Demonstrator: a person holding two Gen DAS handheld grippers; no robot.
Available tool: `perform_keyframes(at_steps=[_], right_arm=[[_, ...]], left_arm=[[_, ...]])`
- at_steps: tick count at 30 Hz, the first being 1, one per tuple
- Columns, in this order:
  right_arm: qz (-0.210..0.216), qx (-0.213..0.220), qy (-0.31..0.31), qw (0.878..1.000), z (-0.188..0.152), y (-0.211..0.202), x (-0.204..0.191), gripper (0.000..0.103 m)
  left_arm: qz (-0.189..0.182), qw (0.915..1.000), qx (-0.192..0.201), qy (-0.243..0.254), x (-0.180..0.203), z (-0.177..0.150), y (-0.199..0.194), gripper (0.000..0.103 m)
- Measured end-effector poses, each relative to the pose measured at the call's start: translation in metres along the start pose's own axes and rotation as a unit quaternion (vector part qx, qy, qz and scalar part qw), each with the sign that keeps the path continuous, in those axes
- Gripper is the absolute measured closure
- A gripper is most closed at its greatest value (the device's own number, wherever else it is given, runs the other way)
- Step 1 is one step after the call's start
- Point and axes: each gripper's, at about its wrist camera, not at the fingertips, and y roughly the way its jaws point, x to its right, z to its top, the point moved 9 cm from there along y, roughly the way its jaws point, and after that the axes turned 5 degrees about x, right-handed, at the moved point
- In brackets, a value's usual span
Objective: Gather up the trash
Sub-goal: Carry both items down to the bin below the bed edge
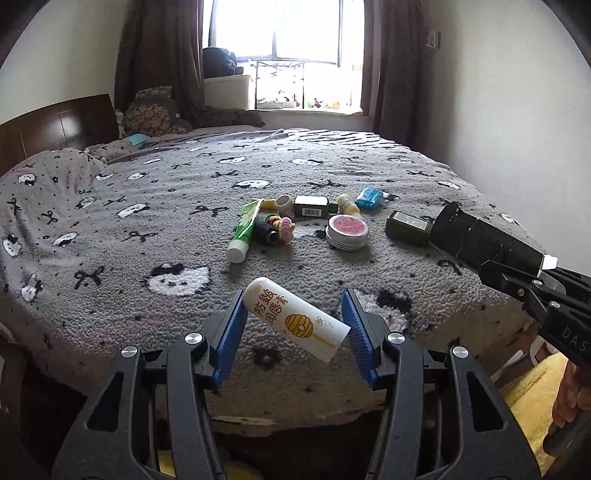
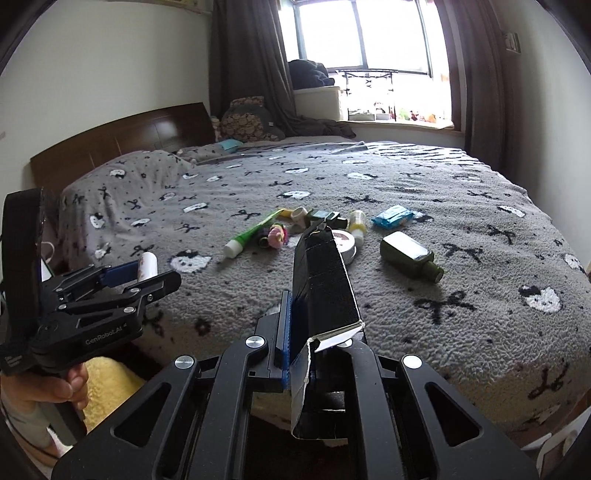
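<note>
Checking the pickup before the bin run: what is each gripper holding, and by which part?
Left gripper clamps the white tube by its two ends. Right gripper is shut on the flattened black carton at its near end.

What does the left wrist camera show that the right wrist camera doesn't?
Only the left view: the white tube's printed label face on, clamped between the left gripper's blue pads, and the tin's pink lid unblocked.

Only the right view: the flattened black carton's open near end, pinched in the right gripper, and the hand gripping the left tool.

Both: the grey bed, the green tube, blue packet, dark bottle and window.
</note>
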Motion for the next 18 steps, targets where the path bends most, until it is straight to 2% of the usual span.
perform_keyframes(at_steps=[5, 9, 18], right_arm=[[0.018, -0.025, -0.005, 1.0, -0.03, -0.005, -0.012, 0.095], [0.024, -0.056, 0.013, 0.998, -0.063, 0.003, -0.008, 0.095], [0.042, -0.181, 0.027, 0.982, -0.162, 0.027, -0.013, 0.095]], left_arm=[[-0.011, 0.9997, -0.022, 0.0, 0.008, -0.038, -0.006, 0.053], [-0.023, 0.9981, -0.058, 0.002, 0.014, -0.078, 0.003, 0.053], [-0.044, 0.9852, -0.165, 0.0, 0.017, -0.17, 0.029, 0.053]])
